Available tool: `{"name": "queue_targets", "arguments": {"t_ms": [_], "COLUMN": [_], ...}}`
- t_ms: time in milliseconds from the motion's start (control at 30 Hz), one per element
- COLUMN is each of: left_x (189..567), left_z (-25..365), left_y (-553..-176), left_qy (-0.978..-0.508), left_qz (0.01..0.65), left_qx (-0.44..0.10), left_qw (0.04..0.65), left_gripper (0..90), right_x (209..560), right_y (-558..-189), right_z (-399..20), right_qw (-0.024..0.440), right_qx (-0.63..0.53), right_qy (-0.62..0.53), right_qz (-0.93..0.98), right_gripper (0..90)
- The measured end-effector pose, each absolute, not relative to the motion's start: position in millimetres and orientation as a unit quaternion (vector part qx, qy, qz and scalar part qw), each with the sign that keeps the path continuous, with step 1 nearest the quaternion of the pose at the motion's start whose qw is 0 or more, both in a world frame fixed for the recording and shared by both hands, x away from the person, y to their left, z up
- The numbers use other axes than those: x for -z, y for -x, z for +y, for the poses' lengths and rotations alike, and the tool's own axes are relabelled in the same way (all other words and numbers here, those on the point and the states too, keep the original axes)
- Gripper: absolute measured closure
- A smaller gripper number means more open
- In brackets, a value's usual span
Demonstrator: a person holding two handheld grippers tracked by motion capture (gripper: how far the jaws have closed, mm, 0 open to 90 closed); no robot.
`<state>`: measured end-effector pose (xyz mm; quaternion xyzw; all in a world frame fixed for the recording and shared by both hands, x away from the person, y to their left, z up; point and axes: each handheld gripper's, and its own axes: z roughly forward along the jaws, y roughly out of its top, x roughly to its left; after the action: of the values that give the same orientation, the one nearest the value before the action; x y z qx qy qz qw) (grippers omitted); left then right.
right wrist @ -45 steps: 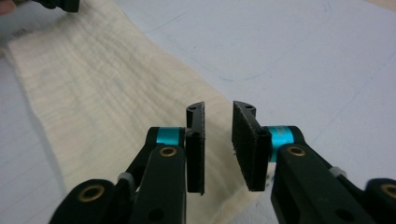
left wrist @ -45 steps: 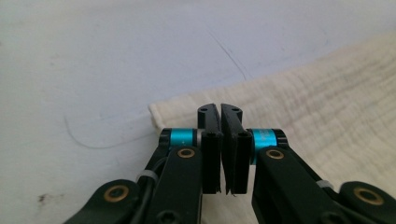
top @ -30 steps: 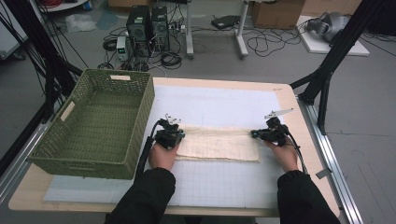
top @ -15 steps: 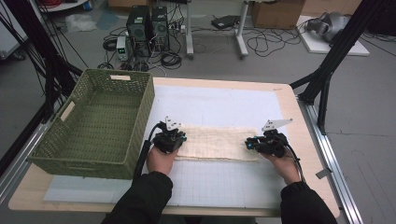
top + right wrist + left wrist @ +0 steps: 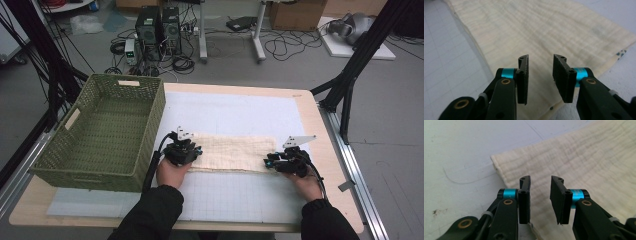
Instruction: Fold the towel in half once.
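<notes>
Folded cream muslin cloth (image 5: 232, 153): flat on worktop (image 5: 310, 107), right of green basket (image 5: 100, 135). Left tool (image 5: 195, 152) at its left end, right tool (image 5: 267, 162) at its right; both just opening, jaws parted, nothing gripped.

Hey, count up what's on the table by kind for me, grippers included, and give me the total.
Folded cream cloth: 1
Green woven basket: 1
White grid mat: 1
Handheld grippers: 2, the left gripper and the right gripper, both with fingers open over the cloth's ends
Total: 5
</notes>
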<state>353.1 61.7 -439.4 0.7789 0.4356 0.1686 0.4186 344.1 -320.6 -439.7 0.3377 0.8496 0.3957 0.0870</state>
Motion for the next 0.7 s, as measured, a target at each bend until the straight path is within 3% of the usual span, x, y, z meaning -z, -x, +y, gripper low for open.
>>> {"name": "queue_targets", "arguments": {"t_ms": [267, 700], "left_x": [439.2, 438.1], "left_z": [60.9, 66.1], "left_y": [-352.9, -355.7], "left_qy": [-0.776, -0.766], "left_qz": [0.435, 0.445], "left_qx": [-0.165, -0.171], "left_qw": [0.427, 0.431], "left_gripper": [67.1, 66.7], "right_x": [436.5, 435.5], "right_y": [-342.5, -343.9], "right_z": [-321.1, -321.2], "right_qw": [0.085, 0.094], "right_qx": [-0.414, -0.416], "right_qy": [-0.343, -0.344], "right_qz": [0.839, 0.837], "right_gripper": [55.2, 52.8]}}
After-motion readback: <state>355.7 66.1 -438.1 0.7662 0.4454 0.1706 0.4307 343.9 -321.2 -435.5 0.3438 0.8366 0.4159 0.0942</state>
